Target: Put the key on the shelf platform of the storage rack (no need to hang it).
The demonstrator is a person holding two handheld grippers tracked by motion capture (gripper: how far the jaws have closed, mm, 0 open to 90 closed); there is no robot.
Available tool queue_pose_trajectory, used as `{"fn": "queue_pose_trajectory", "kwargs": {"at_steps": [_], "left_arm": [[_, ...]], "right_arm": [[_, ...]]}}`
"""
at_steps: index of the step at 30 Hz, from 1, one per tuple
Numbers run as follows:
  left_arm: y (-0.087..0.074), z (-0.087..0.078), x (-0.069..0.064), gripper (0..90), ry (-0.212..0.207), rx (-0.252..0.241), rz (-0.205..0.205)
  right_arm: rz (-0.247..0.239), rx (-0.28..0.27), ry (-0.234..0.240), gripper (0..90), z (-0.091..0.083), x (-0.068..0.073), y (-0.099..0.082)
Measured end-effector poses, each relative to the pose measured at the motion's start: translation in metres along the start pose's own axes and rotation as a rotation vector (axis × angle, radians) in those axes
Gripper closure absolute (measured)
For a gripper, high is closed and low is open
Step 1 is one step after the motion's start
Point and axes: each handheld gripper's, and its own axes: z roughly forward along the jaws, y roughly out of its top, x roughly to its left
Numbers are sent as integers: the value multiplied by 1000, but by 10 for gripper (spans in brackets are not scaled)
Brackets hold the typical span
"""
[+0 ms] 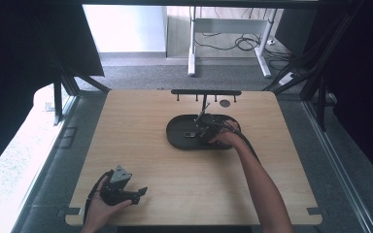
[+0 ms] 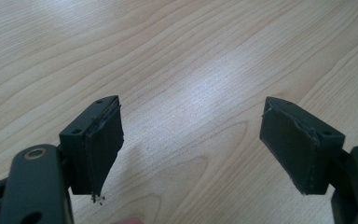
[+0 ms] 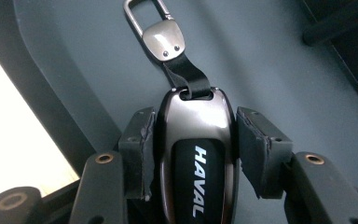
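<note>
A dark metallic car key fob (image 3: 196, 154) marked HAVAL, with a black strap and a silver clasp (image 3: 161, 35), lies over the dark oval tray (image 3: 74, 70). My right gripper (image 3: 193, 154) is shut on the fob, its pads pressing both sides. In the high view that gripper (image 1: 201, 132) is over the tray (image 1: 177, 138) at mid-table, held by a hand. My left gripper (image 1: 138, 194) rests near the table's front left corner, pointing right. Its jaws stand wide apart over bare wood, with nothing between them (image 2: 191, 149).
A black rack with several pegs (image 1: 206, 92) stands on a post behind the tray. A small dark disc (image 1: 225, 103) lies near the far edge. The wooden table (image 1: 141, 160) has dark frame posts at both sides.
</note>
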Motion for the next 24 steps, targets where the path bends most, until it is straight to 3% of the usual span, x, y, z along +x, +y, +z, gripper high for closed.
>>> {"fn": "queue_pose_trajectory", "kwargs": {"at_steps": [9,11,14,24], "left_arm": [[0,0,0,215,-1,2,2],[0,0,0,215,0,1,1],[0,0,0,215,1,1,1],[0,-1,0,215,1,1,0]], "right_arm": [[15,-32,6,483,3,-2,-5],[27,-36,-7,432,3,-2,-6],[53,-61,-11,407,-3,-1,-6],[59,-169,-27,356,-34,4,-18]]}}
